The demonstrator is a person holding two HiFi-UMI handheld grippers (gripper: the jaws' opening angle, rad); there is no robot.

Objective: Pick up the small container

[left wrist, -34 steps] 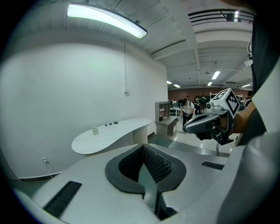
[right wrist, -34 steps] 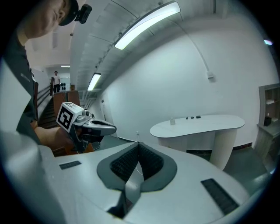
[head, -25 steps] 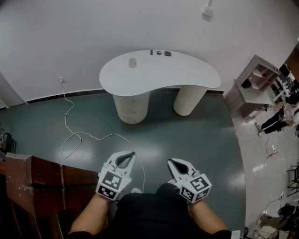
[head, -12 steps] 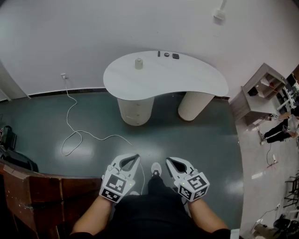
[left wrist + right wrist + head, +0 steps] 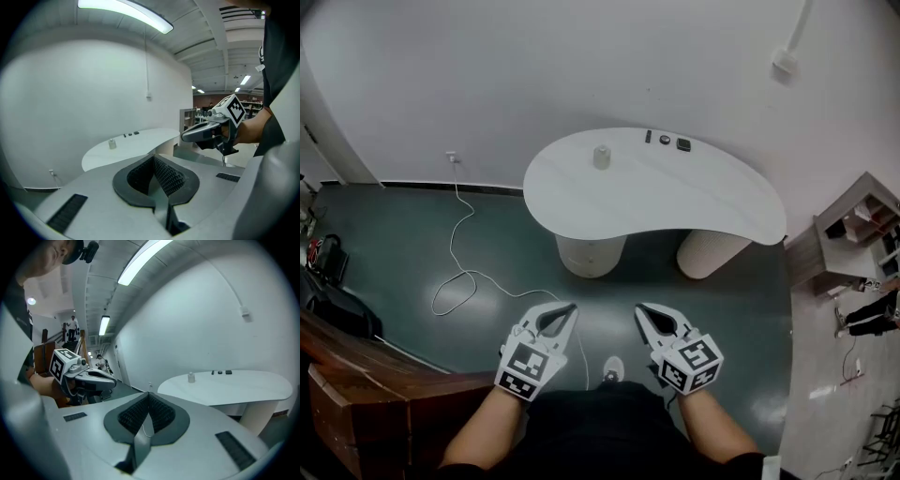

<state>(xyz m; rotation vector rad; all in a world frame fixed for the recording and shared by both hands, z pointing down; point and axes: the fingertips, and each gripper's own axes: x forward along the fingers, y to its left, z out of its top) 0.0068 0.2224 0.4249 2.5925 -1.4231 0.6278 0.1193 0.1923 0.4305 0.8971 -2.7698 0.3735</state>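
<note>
The small container point(image 5: 602, 157), a pale little jar with a narrower cap, stands upright near the back left of a white kidney-shaped table point(image 5: 675, 202). It also shows far off as the small container point(image 5: 112, 144) in the left gripper view and the small container point(image 5: 191, 377) in the right gripper view. My left gripper point(image 5: 571, 307) and right gripper point(image 5: 640, 309) are held side by side close to the body, well short of the table. Both are shut with nothing between the jaws. The left gripper point(image 5: 154, 157) and right gripper point(image 5: 149, 393) point toward the table.
Three small dark items point(image 5: 666, 141) lie at the table's back edge. A white cable point(image 5: 464, 281) loops over the dark green floor from a wall socket point(image 5: 451, 157). Brown wooden furniture point(image 5: 356, 375) stands at the left and a shelf unit point(image 5: 853, 234) at the right.
The table and container have drifted lower and to the right in the head view, now nearer to me. Both grippers stay shut and keep their place in front of the body.
</note>
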